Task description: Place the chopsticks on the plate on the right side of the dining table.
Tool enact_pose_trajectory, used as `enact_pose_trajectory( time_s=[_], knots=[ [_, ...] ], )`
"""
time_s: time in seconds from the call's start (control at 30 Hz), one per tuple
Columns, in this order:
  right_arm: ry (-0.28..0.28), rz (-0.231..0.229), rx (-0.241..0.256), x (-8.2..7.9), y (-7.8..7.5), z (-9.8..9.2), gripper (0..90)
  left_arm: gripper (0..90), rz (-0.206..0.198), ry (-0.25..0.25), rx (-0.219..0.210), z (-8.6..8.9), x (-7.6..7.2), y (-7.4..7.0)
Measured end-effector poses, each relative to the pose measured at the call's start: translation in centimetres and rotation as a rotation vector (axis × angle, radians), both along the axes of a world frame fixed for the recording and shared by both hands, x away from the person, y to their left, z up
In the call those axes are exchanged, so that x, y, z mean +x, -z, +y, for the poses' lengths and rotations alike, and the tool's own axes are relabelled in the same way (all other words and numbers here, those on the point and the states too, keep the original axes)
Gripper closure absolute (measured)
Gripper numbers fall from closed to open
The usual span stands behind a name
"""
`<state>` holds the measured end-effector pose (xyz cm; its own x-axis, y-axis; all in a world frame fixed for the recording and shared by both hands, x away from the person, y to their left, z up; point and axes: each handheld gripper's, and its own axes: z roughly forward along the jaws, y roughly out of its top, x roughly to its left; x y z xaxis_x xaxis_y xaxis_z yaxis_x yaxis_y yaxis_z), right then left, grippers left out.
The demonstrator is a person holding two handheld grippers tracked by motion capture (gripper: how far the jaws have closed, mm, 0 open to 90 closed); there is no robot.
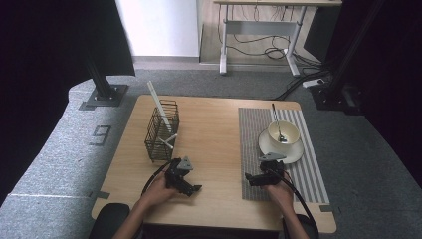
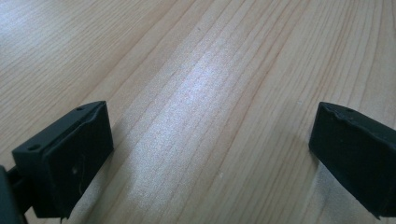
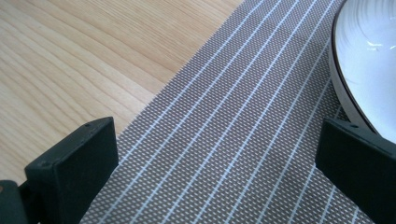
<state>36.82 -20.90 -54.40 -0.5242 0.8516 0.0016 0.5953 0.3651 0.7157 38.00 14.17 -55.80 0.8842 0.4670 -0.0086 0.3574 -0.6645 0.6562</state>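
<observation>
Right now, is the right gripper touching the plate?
Cannot tell. In the right gripper view, one finger of the right gripper overlaps the plate rim, hiding any gap.

basket (image 1: 161, 132) left on table (image 1: 214, 149) | bowl (image 1: 283, 132) on plate (image 1: 281, 146), right, on mat (image 1: 298, 169)

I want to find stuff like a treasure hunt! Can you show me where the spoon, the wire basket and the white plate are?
spoon (image 1: 277, 123), high view, on its metal handle above the bowl.
wire basket (image 1: 155, 144), high view, on its dark front wall.
white plate (image 3: 369, 70), right gripper view, on its glossy inner surface.
</observation>
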Motion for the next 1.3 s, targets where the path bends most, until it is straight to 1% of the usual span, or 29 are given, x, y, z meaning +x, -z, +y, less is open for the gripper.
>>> enact_pose_trajectory(
  time_s=[0.1,0.17,0.27,0.33,0.37,0.4,0.43,0.57,0.7,0.73,0.77,0.87,0.9,0.93,0.97,1.03,1.07,1.13,1.17,1.2,1.27,1.3],
  knots=[
    [-0.006,-0.005,-0.004,-0.1,-0.3,0.2,0.0,0.0,0.0,0.0,0.0,0.0,0.0,0.0],
    [-0.019,0.005,-0.003,-0.1,-0.7,0.4,0.0,0.0,0.0,0.0,0.0,0.0,0.0,0.0],
    [-0.027,0.008,0.001,-0.1,-1.0,0.5,0.0,0.0,0.0,0.0,0.0,0.0,0.0,0.0],
    [-0.034,0.004,0.011,-0.2,-1.3,0.6,0.0,0.0,0.0,0.0,0.0,0.0,0.0,0.0],
    [-0.041,-0.002,0.024,-0.2,-1.6,0.7,0.0,0.0,-0.001,0.001,0.0,0.0,0.0,0.0],
    [-0.041,-0.002,0.024,-0.2,-1.6,0.7,0.0,0.0,-0.001,0.001,0.0,0.0,0.0,0.0],
    [-0.051,-0.014,0.036,-0.3,-2.0,0.9,0.0,0.0,-0.001,0.001,0.001,0.0,0.0,0.0],
    [-0.062,-0.011,0.048,-0.3,-2.5,1.1,0.0,0.0,-0.001,-0.001,-0.002,0.0,0.0,0.0],
    [-0.094,-0.02,0.067,-0.2,-3.6,1.7,0.0,0.0,-0.001,-0.001,-0.002,0.0,0.0,0.0],
    [-0.094,-0.02,0.067,-0.2,-3.6,1.7,0.0,0.0,-0.001,-0.001,-0.002,0.0,0.0,0.0],
    [-0.1,-0.021,0.068,-0.1,-4.0,1.9,0.0,0.0,-0.001,-0.001,-0.002,0.0,0.0,0.0],
    [-0.101,-0.032,0.076,0.1,-4.4,2.0,0.0,0.0,-0.001,-0.001,-0.002,0.0,0.0,0.0],
    [-0.101,-0.033,0.078,0.2,-4.7,2.3,0.0,0.0,-0.001,-0.001,-0.002,0.0,0.0,0.0],
    [-0.101,-0.033,0.078,0.2,-4.7,2.3,0.0,0.0,-0.001,-0.001,-0.002,0.0,0.0,0.0],
    [-0.104,-0.031,0.079,0.4,-5.2,2.5,0.1,0.0,0.001,0.0,-0.001,0.0,0.0,0.0],
    [-0.107,-0.031,0.079,0.5,-5.3,2.6,0.1,0.0,0.001,-0.001,-0.003,0.0,0.0,0.0],
    [-0.108,-0.023,0.082,0.6,-5.9,3.0,0.2,0.0,0.0,-0.001,-0.002,0.0,0.0,0.0],
    [-0.115,-0.019,0.077,0.7,-6.1,3.1,0.2,0.0,0.0,-0.001,-0.002,0.0,0.0,0.0],
    [-0.128,-0.015,0.067,0.9,-6.5,3.5,0.7,0.0,0.0,-0.001,-0.002,0.0,0.0,0.0],
    [-0.128,-0.015,0.067,0.9,-6.5,3.5,0.7,0.0,0.0,-0.001,-0.002,0.0,0.0,0.0],
    [-0.145,0.0,0.07,1.1,-6.9,4.0,1.0,0.0,0.001,-0.002,-0.003,0.0,0.0,0.0],
    [-0.155,0.016,0.073,1.2,-7.2,4.4,1.2,0.0,0.001,-0.001,-0.001,0.0,0.0,0.0]
  ],
)
